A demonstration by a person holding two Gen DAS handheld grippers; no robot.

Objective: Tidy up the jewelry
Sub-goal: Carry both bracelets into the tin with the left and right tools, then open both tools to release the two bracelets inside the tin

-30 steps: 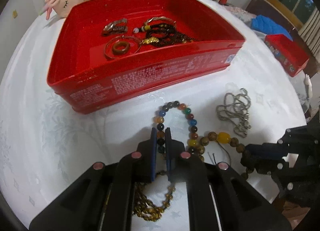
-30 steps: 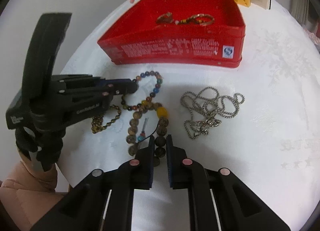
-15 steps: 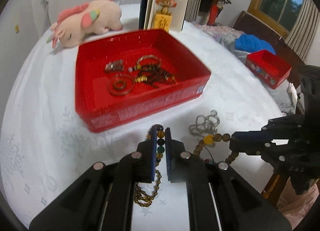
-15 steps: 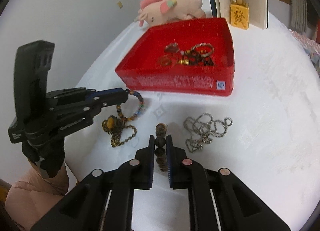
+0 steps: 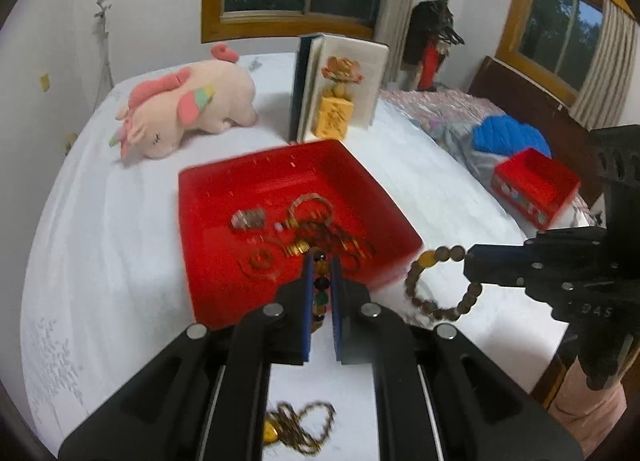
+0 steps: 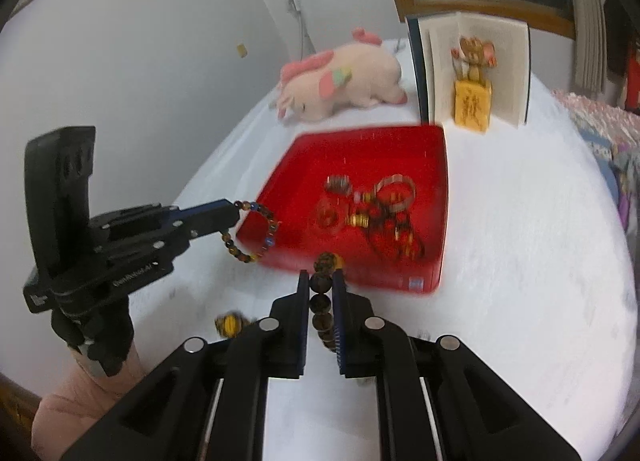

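On the white tablecloth [image 5: 100, 261], both bracelets have left the surface. The left gripper [image 5: 320, 293] pinches the multicoloured bead bracelet [image 6: 252, 233], the right gripper [image 6: 321, 293] the brown wooden-bead bracelet [image 5: 436, 281]; the red rectangular tray [image 5: 208, 229] lies just beyond the fingertips, so dropping comes next.

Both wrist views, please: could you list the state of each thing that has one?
Left claw: shut on multicolour bead bracelet, lifted.
Right claw: shut on brown bead bracelet, lifted.
Red tray: open, holding jewelry.
Gold chain: lying on the cloth.
Book: upright, open.
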